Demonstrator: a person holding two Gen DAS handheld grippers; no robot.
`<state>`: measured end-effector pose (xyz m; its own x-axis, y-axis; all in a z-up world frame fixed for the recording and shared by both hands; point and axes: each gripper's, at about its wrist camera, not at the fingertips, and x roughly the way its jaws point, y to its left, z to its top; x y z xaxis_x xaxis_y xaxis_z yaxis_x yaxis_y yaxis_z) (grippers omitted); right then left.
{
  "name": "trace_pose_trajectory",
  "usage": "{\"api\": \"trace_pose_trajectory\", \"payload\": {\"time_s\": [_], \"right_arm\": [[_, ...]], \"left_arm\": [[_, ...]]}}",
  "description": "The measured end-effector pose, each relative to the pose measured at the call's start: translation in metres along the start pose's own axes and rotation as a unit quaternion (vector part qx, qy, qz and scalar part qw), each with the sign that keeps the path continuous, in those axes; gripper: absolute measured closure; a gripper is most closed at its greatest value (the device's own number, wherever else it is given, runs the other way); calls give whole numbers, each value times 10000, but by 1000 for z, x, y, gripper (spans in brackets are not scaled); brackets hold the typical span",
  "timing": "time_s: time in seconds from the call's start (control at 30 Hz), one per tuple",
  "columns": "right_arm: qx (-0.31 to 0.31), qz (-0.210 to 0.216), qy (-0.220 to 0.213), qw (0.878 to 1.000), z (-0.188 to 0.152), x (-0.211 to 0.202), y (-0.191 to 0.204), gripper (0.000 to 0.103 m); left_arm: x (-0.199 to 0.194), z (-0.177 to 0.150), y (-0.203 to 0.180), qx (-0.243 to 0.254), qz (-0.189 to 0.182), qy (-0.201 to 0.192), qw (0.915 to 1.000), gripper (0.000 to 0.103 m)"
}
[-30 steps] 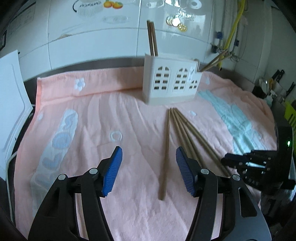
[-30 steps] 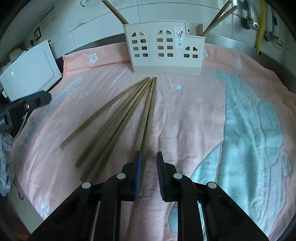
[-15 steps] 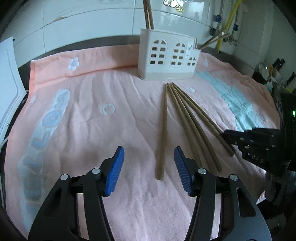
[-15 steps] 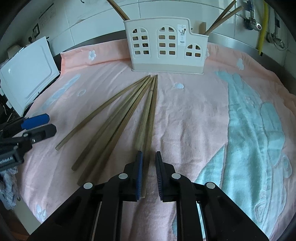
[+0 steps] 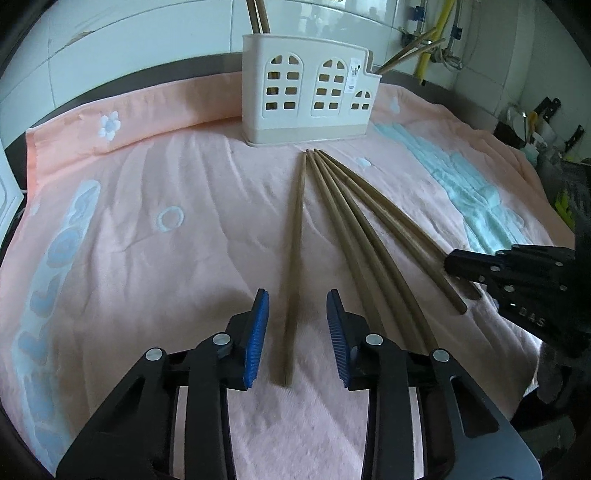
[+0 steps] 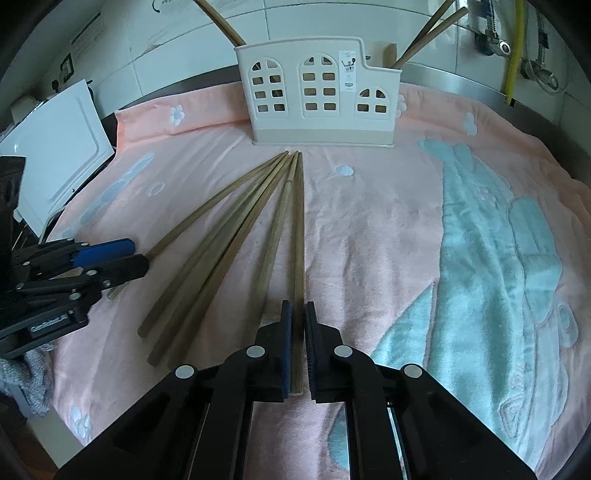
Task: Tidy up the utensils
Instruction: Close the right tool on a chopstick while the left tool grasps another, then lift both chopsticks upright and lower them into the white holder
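Several long wooden chopsticks [image 5: 354,229] lie fanned out on a pink towel [image 5: 147,221], tips toward a cream utensil holder [image 5: 306,107] with window cut-outs. More chopsticks [image 5: 256,14] stand in the holder. My left gripper [image 5: 297,293] straddles the near end of the leftmost chopstick [image 5: 295,240]. Its jaws are closing, and the blue pads [image 5: 258,332] stand clear of the wood on both sides. My right gripper [image 6: 297,303] is shut on the near end of the rightmost chopstick [image 6: 299,221], which lies flat on the towel [image 6: 369,221] before the holder [image 6: 321,103].
A white board [image 6: 55,155] leans off the towel's left edge, with a grey cloth [image 6: 26,376] below it. A yellow hose [image 5: 436,33] and taps run along the tiled back wall. Knives [image 5: 546,110] stand at the far right. Each gripper shows in the other's view, the left one [image 6: 129,254] low over the towel.
My left gripper has come down and forward until it straddles the leftmost chopstick, and its jaws have narrowed. The right gripper's jaws have closed onto the rightmost chopstick.
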<state>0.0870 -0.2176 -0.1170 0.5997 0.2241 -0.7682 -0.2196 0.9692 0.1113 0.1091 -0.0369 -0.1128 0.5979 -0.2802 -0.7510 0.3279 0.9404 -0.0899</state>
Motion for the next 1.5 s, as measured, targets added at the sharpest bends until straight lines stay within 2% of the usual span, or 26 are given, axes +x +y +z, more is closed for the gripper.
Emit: {"api": "trace_pose_trajectory", "payload": {"time_s": [0.13,0.37,0.5,0.7,1.03,1.17,1.37,1.5], "right_arm": [[32,-13,-54,10000,0,-5,-4,96],[103,-25,-202,9997,1,-16,-12,96],[76,-15,-442,9990,7,-33,-11,96],[18,0,-861,9963,23,-61,-9,97],[-115,152,-1424,9896,71,-97,-9,96],[-173,201,-1530,9879,87,-104,-8,96],[-337,195,-1548,9872,112,-112,-11,96],[-417,143,-1665,9851,141,-129,-19,96]], "left_arm": [[8,2,2,-82,-18,75,9999,80],[11,1,3,-101,77,96,9999,86],[11,3,3,-147,132,100,9998,96],[-3,8,6,-347,-5,-100,9993,97],[-66,42,6,-372,-276,-919,9947,98],[-79,54,5,-304,-317,-1104,9929,98],[-83,71,5,-212,-340,-1181,9922,98],[-93,91,2,-73,-389,-1300,9907,98]]}}
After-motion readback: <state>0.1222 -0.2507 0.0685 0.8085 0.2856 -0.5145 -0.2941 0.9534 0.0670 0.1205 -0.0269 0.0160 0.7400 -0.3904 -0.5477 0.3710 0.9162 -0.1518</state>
